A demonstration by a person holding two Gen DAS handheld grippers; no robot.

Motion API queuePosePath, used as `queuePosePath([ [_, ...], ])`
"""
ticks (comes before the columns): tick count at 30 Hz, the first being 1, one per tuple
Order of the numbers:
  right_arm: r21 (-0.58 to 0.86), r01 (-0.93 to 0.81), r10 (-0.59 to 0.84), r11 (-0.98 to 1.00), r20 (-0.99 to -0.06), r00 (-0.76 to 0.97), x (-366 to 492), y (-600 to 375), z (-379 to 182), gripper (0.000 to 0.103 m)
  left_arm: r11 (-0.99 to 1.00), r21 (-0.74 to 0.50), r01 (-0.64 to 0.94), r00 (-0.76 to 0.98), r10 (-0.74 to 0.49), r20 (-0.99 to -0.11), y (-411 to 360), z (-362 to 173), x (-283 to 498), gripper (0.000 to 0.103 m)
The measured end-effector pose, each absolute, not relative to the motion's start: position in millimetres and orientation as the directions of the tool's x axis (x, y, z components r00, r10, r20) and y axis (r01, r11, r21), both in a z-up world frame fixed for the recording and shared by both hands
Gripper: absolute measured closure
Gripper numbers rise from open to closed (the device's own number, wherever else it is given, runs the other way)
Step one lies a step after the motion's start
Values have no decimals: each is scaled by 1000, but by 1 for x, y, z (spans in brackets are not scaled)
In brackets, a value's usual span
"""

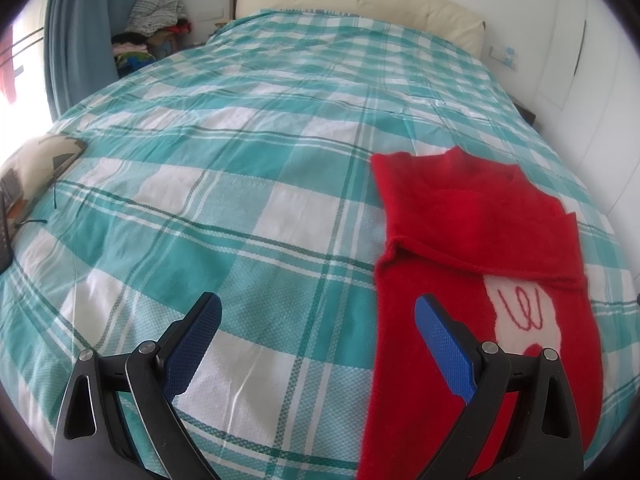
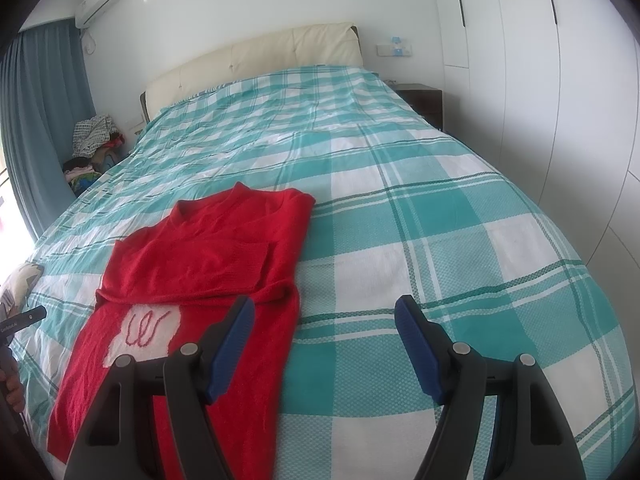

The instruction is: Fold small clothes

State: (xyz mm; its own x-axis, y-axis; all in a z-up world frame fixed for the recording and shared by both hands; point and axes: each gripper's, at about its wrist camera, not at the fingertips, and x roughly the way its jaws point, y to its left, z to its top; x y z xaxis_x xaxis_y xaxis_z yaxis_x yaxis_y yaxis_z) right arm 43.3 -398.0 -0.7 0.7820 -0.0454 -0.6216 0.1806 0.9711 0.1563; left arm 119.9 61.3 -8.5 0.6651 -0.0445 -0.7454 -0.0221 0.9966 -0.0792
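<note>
A small red knitted sweater point(image 1: 472, 216) lies flat on the teal and white checked bedspread point(image 1: 248, 152), its sleeves folded across the chest and a white patch with red stitching lower down. In the left wrist view my left gripper point(image 1: 318, 312) hovers open over the sweater's left edge, nothing between its blue pads. From the right wrist view the sweater point(image 2: 208, 248) lies left of centre. My right gripper point(image 2: 324, 312) stands open above the sweater's right edge, holding nothing.
A cream headboard point(image 2: 256, 52) closes the far end of the bed. A patterned cushion point(image 1: 36, 160) lies at the bed's left edge. Piled clothes point(image 1: 156, 20) sit beside the blue curtain point(image 1: 80, 32). White wardrobes point(image 2: 540, 80) and a dark nightstand point(image 2: 424, 100) stand on the right.
</note>
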Motion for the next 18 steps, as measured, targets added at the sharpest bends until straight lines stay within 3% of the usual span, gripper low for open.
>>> queuePosePath([
  [18,156,179,-44,971,-624,780,43,-397,-1,31,997,-75,-20,661,-43,-750,61,-14,118,5],
])
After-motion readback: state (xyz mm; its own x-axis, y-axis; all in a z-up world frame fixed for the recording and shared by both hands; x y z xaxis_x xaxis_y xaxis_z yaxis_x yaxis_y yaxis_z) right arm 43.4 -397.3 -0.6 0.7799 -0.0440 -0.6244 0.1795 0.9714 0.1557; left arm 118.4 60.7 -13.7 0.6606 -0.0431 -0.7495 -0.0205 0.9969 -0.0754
